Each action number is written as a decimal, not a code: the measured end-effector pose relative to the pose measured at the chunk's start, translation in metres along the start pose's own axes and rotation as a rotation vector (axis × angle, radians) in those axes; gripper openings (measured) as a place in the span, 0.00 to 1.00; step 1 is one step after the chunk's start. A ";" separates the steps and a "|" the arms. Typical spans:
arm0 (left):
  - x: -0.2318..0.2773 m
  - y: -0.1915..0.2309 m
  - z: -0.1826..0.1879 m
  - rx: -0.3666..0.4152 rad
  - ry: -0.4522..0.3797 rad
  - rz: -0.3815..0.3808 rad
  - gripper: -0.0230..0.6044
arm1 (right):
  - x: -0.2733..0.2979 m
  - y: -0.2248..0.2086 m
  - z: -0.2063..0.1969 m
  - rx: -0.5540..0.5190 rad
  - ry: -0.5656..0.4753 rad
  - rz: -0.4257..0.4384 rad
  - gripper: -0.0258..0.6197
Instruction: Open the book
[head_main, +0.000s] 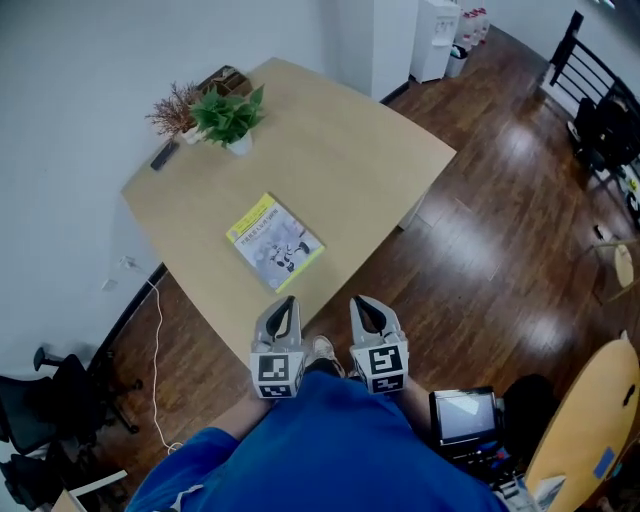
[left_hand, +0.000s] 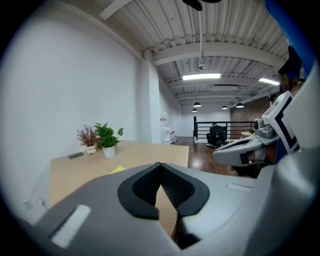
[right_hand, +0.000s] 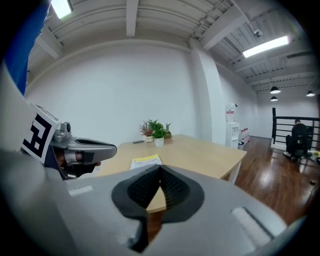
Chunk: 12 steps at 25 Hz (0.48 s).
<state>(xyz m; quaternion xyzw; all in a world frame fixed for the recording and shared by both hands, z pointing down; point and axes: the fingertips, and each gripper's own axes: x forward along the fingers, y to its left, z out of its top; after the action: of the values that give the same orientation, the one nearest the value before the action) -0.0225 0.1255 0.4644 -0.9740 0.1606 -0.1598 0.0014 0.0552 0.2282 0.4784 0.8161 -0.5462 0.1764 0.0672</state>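
- Yellow and white on its cover, the book (head_main: 275, 243) lies shut and flat on the pale wooden table (head_main: 345, 150), turned askew to the table's edges, with bare tabletop all round it.
- On the person's side of the book, past the table's near edge, the left gripper (head_main: 287, 302) and the right gripper (head_main: 361, 302) are held side by side over the dark wooden floor (head_main: 500, 200). Both are well apart from the book and touch nothing.
- The left gripper's black pads (left_hand: 145, 187) are pressed together at the tips, with nothing between them. A yellow sliver of the book shows just above them in the left gripper view.
- The right gripper's pads (right_hand: 175, 190) likewise meet at the tips and pinch nothing. In the right gripper view the book lies beyond them on the tabletop.
- Beyond the book, at the table's far corner, a green plant (head_main: 230, 115) in a white pot stands just beside a reddish dried sprig (head_main: 174, 110). A small dark flat object (head_main: 163, 155) lies near them; what it is cannot be told.
- Nearer than the grippers, away from the book, the person's blue sleeve (head_main: 300, 445) fills the lower middle of the head view.
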 end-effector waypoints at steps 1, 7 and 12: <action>0.002 0.006 0.000 -0.009 0.003 0.017 0.05 | 0.007 0.001 0.002 -0.009 0.002 0.018 0.04; 0.022 0.047 -0.013 -0.082 0.008 0.101 0.05 | 0.062 0.013 0.013 -0.078 0.045 0.113 0.04; 0.035 0.077 -0.018 -0.128 0.003 0.144 0.05 | 0.102 0.018 0.019 -0.123 0.087 0.155 0.04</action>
<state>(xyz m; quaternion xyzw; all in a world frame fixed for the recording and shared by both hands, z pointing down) -0.0211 0.0420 0.4877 -0.9578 0.2400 -0.1500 -0.0496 0.0773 0.1273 0.4964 0.7574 -0.6140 0.1824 0.1272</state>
